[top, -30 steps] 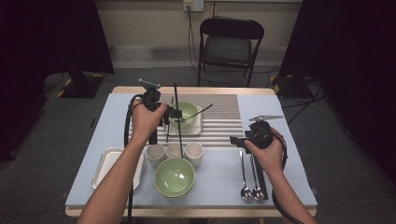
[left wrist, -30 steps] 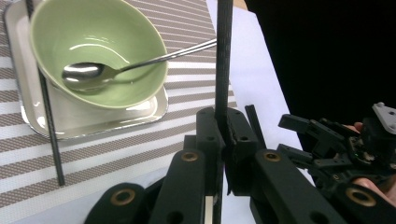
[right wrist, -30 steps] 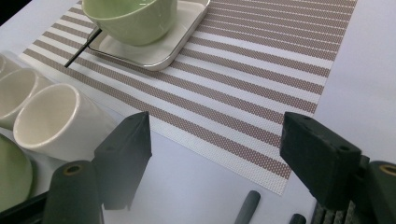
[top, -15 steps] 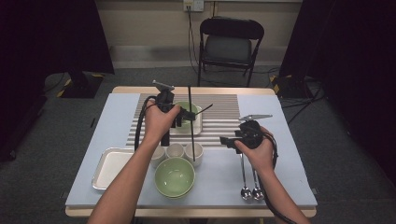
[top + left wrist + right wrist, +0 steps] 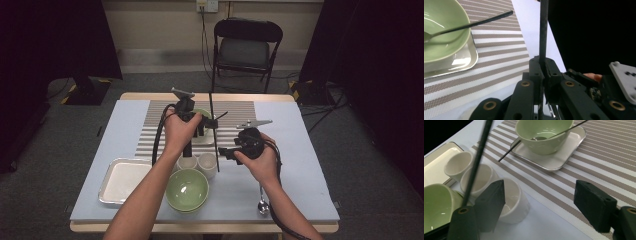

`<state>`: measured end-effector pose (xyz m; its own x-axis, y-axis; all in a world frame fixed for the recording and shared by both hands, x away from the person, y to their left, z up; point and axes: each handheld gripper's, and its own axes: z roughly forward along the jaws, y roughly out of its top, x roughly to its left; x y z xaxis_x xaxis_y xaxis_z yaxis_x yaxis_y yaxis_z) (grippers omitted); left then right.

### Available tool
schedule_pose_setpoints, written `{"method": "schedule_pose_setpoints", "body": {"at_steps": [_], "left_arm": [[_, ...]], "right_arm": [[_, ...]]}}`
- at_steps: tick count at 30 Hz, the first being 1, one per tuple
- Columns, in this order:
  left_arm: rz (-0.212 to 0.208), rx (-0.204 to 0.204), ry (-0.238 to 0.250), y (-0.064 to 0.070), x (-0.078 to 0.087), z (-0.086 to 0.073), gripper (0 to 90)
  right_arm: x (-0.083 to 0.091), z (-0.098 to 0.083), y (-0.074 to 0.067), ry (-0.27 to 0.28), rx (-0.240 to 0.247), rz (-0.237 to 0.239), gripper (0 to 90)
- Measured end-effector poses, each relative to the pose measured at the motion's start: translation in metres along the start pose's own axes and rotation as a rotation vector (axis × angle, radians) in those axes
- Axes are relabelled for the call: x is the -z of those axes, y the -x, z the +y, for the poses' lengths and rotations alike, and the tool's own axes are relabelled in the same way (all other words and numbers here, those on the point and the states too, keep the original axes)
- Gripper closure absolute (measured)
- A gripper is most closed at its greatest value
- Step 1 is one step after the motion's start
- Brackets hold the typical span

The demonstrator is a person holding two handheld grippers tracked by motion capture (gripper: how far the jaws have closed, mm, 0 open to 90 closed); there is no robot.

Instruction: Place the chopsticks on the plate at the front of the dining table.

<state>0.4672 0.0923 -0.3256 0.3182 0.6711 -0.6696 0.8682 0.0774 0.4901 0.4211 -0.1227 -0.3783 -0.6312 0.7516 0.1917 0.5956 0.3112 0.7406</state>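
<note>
1. While my left gripper [image 5: 200,127] sits clamped on a thin black rod [image 5: 213,131], almost certainly a chopstick, I read the jaws as fully closed on it; in the left gripper view the pads pinch it from both sides.
2. The rod stands nearly upright over the middle of the table [image 5: 300,165], its long axis running from above the far part of the striped placemat [image 5: 240,122] down toward the white cups [image 5: 207,164].
3. My right gripper [image 5: 226,153] hangs with its jaws wide apart and nothing between them. The right gripper view shows both pads [image 5: 596,205] bare.
4. The relation that matters: the rod's lower end lies just to the left of the right gripper, at about its height, so the right hand is the free one near it. The open jaws point toward the rod, roughly across its long axis, which I judge suits a pinch on the lower part.
5. The rod is slim, straight, dark and matt, with a fine woven texture up close.
6. Beyond it, a green bowl [image 5: 544,135] rests on a small square tray [image 5: 559,157] with a dark utensil [image 5: 549,138] leaning in it. A second green bowl [image 5: 186,190] sits toward the near edge, beside a metal tray [image 5: 122,181] at the near-left.
</note>
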Motion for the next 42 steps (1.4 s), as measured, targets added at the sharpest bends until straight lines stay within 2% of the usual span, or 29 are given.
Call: {"method": "schedule_pose_setpoints", "body": {"at_steps": [3, 7, 11, 13, 17, 20, 28, 37, 42], "left_arm": [[0.002, 0.0, 0.004, 0.001, -0.001, -0.001, 85.9], [0.033, -0.028, 0.014, 0.002, -0.001, -0.002, 85.9], [0.028, -0.01, 0.012, 0.002, -0.003, -0.002, 85.9], [0.031, -0.02, 0.003, 0.002, -0.005, -0.003, 85.9], [0.024, -0.01, 0.0, 0.002, -0.004, -0.004, 86.0], [0.024, -0.003, -0.009, 0.001, 0.0, -0.003, 86.0], [0.047, -0.001, -0.002, -0.007, 0.012, 0.0, 86.0], [0.081, -0.006, -0.002, -0.014, 0.021, 0.002, 86.0], [0.089, 0.0, -0.003, -0.016, 0.021, 0.003, 86.0]], "right_arm": [[-0.002, 0.002, -0.006, 0.002, 0.01, 0.01, 25.7], [-0.003, 0.005, -0.011, 0.004, 0.019, 0.02, 27.6], [-0.005, 0.008, -0.018, 0.003, 0.026, 0.036, 27.9], [-0.006, 0.009, -0.022, 0.004, 0.042, 0.041, 28.5], [-0.007, 0.01, -0.024, -0.002, 0.056, 0.022, 26.7], [-0.005, 0.008, -0.019, -0.001, 0.042, 0.027, 25.9], [0.006, -0.001, 0.004, -0.002, 0.017, -0.029, 23.5], [0.016, -0.022, 0.035, -0.017, -0.015, -0.089, 22.9], [0.023, -0.035, 0.051, -0.019, -0.05, -0.113, 22.5]]}}
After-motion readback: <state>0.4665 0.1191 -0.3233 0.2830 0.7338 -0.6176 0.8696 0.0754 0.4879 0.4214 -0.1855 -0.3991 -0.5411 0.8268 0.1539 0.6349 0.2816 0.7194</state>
